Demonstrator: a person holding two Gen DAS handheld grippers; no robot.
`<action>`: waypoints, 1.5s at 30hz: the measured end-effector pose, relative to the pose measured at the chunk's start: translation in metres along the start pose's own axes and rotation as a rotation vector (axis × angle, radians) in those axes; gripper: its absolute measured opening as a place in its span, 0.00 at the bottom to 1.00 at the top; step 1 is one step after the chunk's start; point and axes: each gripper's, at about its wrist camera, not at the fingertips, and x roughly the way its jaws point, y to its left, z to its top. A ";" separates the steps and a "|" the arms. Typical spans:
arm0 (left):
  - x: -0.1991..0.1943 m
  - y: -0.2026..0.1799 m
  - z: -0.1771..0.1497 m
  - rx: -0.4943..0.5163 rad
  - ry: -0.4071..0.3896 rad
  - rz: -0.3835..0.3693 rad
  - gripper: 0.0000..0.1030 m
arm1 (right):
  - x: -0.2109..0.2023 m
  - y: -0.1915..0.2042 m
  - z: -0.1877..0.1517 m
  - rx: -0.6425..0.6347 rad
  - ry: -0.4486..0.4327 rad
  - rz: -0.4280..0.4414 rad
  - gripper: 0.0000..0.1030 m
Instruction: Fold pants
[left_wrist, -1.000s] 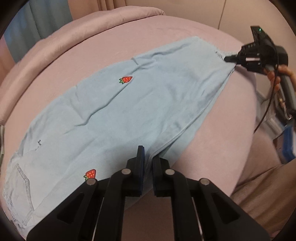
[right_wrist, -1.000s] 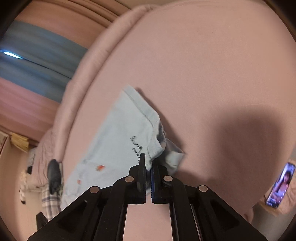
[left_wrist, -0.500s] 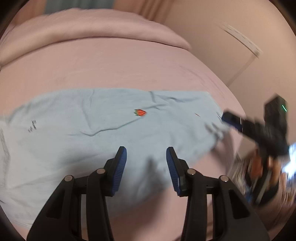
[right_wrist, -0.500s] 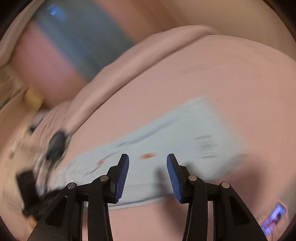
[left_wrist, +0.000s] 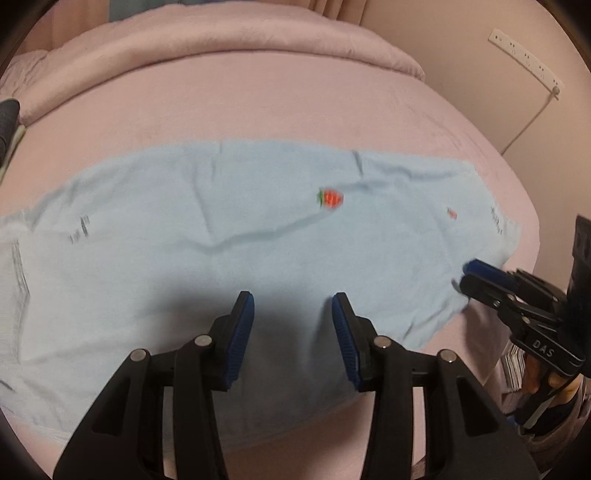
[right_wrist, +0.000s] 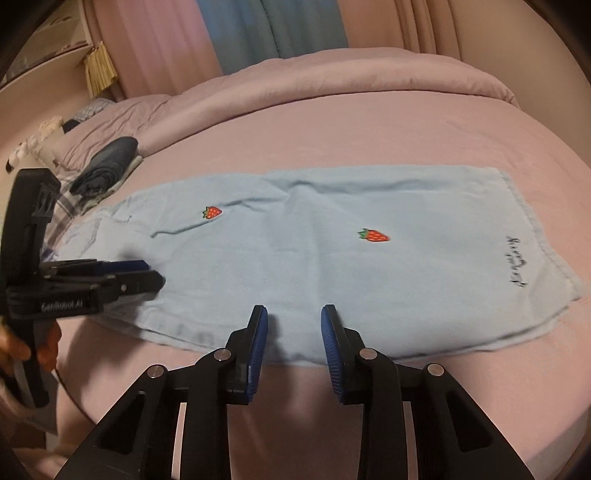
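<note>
Light blue pants (left_wrist: 258, 243) with red strawberry patches lie flat across the pink bed, folded lengthwise with the legs stacked. They also show in the right wrist view (right_wrist: 332, 258), hem at the right, waist at the left. My left gripper (left_wrist: 291, 328) is open and empty above the pants' near edge. My right gripper (right_wrist: 294, 332) is open and empty above the near edge toward the hem. The right gripper also shows in the left wrist view (left_wrist: 476, 277) by the hem. The left gripper shows in the right wrist view (right_wrist: 144, 277) near the waist.
The pink bed (right_wrist: 369, 133) has a rolled duvet (left_wrist: 221, 40) along its far side. Dark folded clothes (right_wrist: 107, 166) and plaid fabric lie at the bed's left end. A white power strip (left_wrist: 524, 55) with a cable hangs on the wall at right.
Both grippers were shut on the pants' edges a second ago. They let go, opened and drew back, and the pants now lie flat on the bed.
</note>
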 end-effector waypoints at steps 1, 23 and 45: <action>-0.001 -0.002 0.008 0.009 -0.017 -0.004 0.42 | -0.001 -0.001 0.004 0.008 -0.021 0.002 0.31; 0.072 -0.060 0.084 0.080 0.060 -0.067 0.44 | 0.014 0.000 0.005 -0.007 -0.008 -0.055 0.31; 0.012 0.026 0.009 -0.166 0.025 0.107 0.44 | 0.028 -0.002 0.009 -0.037 -0.015 -0.047 0.33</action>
